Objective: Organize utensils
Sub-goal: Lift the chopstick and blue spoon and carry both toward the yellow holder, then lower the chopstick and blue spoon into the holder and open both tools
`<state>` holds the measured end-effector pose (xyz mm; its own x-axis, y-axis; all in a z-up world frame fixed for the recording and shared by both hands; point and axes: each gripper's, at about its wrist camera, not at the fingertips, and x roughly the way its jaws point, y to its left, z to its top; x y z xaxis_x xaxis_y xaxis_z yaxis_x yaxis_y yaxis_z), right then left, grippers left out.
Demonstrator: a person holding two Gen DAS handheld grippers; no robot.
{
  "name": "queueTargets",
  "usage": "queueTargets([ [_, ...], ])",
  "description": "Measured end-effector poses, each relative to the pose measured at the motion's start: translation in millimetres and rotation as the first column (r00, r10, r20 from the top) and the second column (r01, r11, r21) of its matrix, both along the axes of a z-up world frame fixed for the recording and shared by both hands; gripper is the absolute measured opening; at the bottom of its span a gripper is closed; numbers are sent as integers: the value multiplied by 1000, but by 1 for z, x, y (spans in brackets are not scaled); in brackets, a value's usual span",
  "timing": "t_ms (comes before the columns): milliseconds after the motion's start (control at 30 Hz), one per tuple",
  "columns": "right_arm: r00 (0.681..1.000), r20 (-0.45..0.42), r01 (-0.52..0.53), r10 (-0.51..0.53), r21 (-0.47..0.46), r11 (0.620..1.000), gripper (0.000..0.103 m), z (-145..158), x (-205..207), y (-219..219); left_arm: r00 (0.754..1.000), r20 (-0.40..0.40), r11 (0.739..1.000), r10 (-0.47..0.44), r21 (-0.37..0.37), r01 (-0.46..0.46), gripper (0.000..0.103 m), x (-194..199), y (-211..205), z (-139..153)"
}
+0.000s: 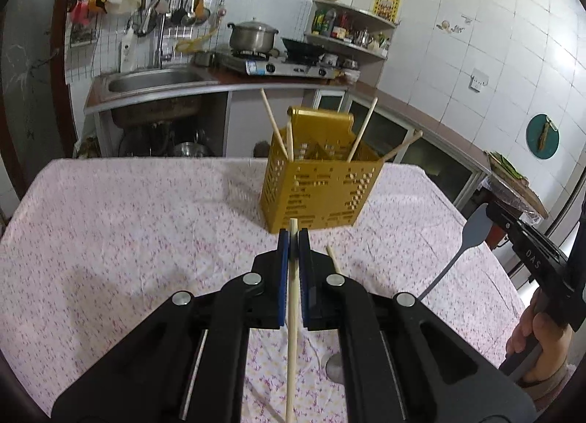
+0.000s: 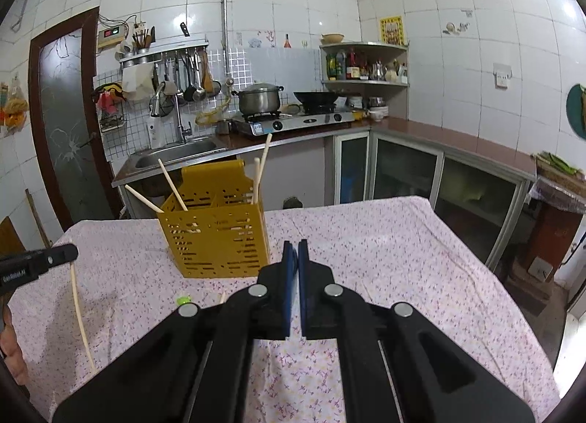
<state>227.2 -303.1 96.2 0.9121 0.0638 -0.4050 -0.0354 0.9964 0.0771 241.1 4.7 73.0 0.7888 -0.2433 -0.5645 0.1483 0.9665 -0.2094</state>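
My left gripper (image 1: pixel 293 236) is shut on a pale wooden chopstick (image 1: pixel 292 313), which runs back under it and hangs above the table; it also shows as a held chopstick (image 2: pixel 78 309) under the left gripper (image 2: pixel 69 251). Just ahead stands the gold perforated utensil holder (image 1: pixel 318 185), with several chopsticks leaning in it. My right gripper (image 2: pixel 295 252) is shut, to the right of the utensil holder (image 2: pixel 216 240). From the left wrist view, the right gripper (image 1: pixel 492 212) grips the flat head of a grey spatula (image 1: pixel 474 230), whose thin handle hangs down.
A loose chopstick (image 1: pixel 332 259) lies on the flowered tablecloth (image 1: pixel 128 221) near the holder, with a small green item (image 2: pixel 182 300) and a round grey piece (image 1: pixel 335 368). A person's hand (image 1: pixel 538 338) holds the right gripper. Sink (image 2: pixel 175 154) and stove (image 2: pixel 293 122) stand behind.
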Motion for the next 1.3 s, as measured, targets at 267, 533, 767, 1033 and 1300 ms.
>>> queueTargets([
  [267,999,42,13,-11,-32,999,3,25,4,1,996,94,1000,12,21,-14,4,10,-3,27],
  [533,995,95,13,-9,-40,999,3,65,30,5,982,187,999,1,34,-7,4,31,-17,72],
  [767,987,159,0,7,-42,999,3,112,59,12,959,283,999,-8,52,-7,4,45,-28,128],
  [1033,983,185,5,11,-82,997,3,148,113,33,942,335,999,9,44,-25,4,81,-37,166],
  [1300,987,159,9,8,-108,994,3,129,165,48,949,316,999,26,37,-39,4,133,-38,146],
])
